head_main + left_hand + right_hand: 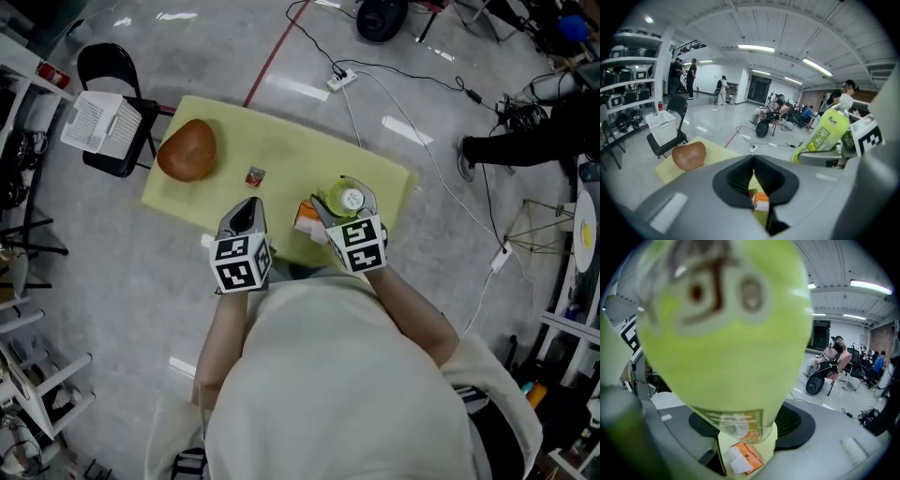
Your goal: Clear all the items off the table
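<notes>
Head view: yellow table on grey floor; right hand-held gripper clamps green bottle, left hand-held gripper closed, empty.

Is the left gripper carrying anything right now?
No: the jaws of the left gripper are shut on each other with nothing between them; the orange packet seen past them lies on the yellow table.
</notes>
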